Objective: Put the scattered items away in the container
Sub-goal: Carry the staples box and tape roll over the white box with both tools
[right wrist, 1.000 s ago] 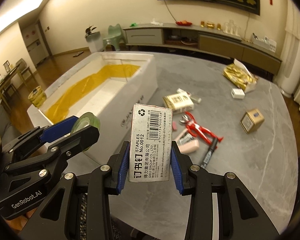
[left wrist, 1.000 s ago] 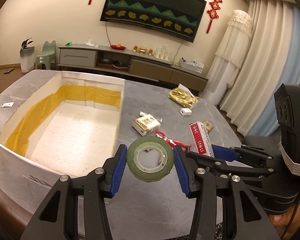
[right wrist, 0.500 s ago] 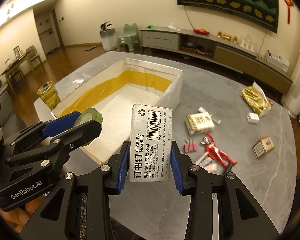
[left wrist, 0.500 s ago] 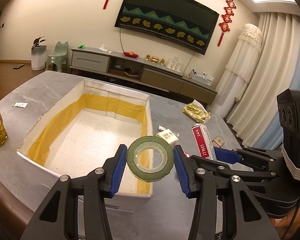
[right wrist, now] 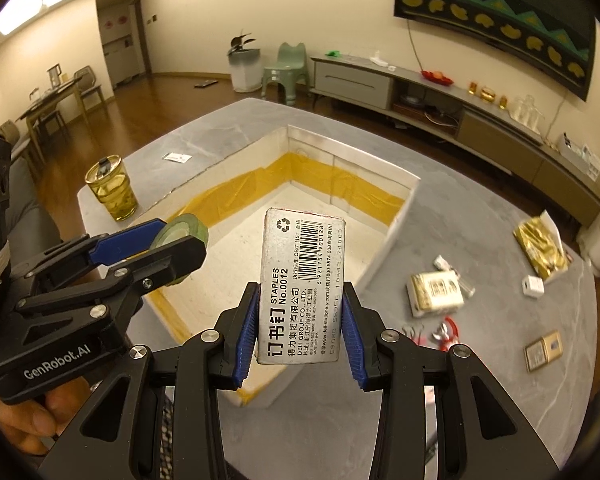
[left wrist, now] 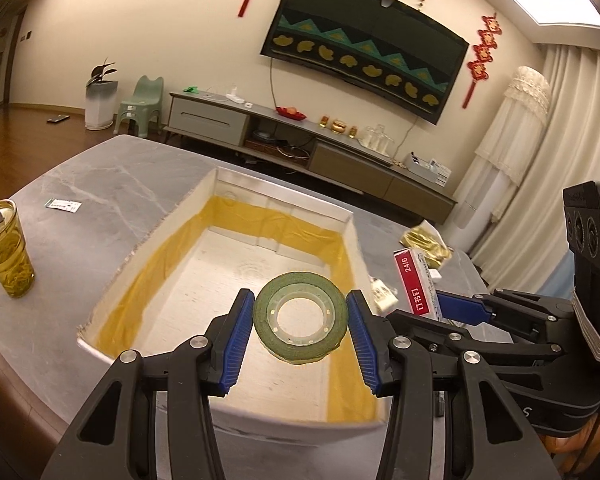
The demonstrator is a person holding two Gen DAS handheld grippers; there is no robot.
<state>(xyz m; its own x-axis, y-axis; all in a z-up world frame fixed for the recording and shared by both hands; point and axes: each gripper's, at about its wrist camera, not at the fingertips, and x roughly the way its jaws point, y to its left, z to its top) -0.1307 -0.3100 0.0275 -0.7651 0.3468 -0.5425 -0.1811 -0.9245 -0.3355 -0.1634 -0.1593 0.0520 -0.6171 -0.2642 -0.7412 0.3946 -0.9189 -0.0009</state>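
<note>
Your left fingers (left wrist: 300,322) clamp the light, stiff tape roll (left wrist: 300,316) by its rim; your right fingers (right wrist: 300,320) pinch the dense staple box (right wrist: 302,286) sidewise, both above the container (left wrist: 236,272); release low.

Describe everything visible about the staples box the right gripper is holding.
The staples box is a small flat grey carton printed with a barcode, recycling mark, "STAPLES No.0012" and Chinese text; its side is red with "24/6". Closed, upright, slightly scuffed, clamped on both long sides by the right gripper, it hangs over the container's near corner.
</note>
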